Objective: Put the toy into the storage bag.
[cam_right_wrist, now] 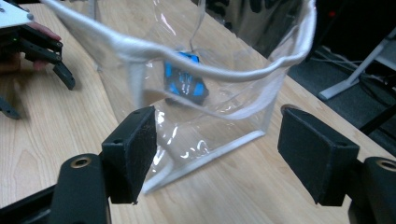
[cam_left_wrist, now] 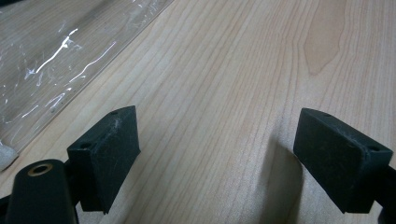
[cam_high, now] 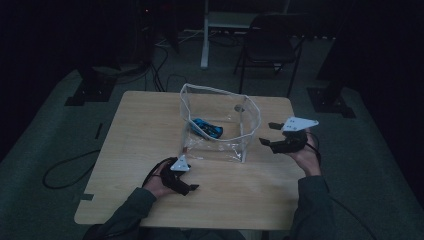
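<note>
On the light wooden table point(cam_high: 125, 150), near its middle: a clear plastic bag with white edging point(cam_high: 220, 125), standing upright with its mouth open. Inside the bag, on its bottom: a small blue and black object point(cam_high: 207, 128), too blurred to identify, seen through the plastic in the right gripper view as well point(cam_right_wrist: 184, 84).

Left gripper point(cam_high: 192, 188) at the near side of the table, just in front of the bag's near left corner, held low above the wood. Jaws spread wide, nothing between them, bare wood grain below.

Right gripper point(cam_high: 267, 134) just beside the bag's right side, apart from it. Jaws also spread wide, pointing toward the bag, holding nothing.

Beyond the table, on the dark floor: a black folding chair point(cam_high: 272, 42) and black cables point(cam_high: 65, 172).
</note>
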`<state>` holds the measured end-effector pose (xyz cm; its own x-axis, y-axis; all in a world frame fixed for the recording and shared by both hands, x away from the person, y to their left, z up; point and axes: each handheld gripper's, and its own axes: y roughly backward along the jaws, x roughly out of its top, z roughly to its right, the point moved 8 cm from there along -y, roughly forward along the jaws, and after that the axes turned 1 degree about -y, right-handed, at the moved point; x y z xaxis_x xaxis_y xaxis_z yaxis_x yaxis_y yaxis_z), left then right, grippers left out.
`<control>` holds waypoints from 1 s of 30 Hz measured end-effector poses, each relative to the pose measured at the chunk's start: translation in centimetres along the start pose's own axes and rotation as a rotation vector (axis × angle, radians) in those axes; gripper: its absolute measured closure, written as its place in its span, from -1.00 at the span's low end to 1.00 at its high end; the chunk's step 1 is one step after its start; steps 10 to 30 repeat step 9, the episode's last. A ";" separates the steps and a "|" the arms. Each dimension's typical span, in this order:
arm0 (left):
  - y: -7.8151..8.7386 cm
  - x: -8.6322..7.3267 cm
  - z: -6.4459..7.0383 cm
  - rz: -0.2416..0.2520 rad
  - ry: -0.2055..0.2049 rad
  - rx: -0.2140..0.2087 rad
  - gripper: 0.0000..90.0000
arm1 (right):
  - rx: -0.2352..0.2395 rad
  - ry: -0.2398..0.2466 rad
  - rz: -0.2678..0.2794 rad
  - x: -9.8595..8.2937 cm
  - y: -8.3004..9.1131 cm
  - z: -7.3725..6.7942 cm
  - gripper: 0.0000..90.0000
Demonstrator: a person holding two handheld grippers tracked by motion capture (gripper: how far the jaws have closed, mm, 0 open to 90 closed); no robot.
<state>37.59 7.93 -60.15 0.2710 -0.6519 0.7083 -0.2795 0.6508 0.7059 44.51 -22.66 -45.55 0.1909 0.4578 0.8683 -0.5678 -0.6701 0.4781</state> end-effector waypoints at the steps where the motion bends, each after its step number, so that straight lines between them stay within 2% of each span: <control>1: 0.0 0.0 0.0 0.000 0.001 0.000 -0.67 | 0.001 -0.002 0.006 -0.1 0.0 -0.3 -0.38; 3: 0.0 0.0 0.0 0.003 0.003 0.000 -0.67 | 0.000 -0.006 0.012 -0.3 -0.1 -0.6 -0.38; 4: 0.0 0.0 0.0 0.000 -0.001 0.002 -0.67 | -0.006 -0.005 0.015 -0.8 -0.3 -1.4 -0.38; 6: 0.0 0.0 0.0 0.000 0.001 0.002 -0.67 | -0.003 -0.006 0.022 -1.1 -0.3 -2.0 -0.38; 9: 0.0 0.0 0.0 -0.001 0.000 0.002 -0.67 | -0.013 -0.012 0.027 -1.7 -0.6 -2.6 -0.38; 30: 0.0 0.0 0.0 -0.001 0.000 0.002 -0.67 | -0.013 -0.012 0.027 -1.7 -0.6 -2.6 -0.38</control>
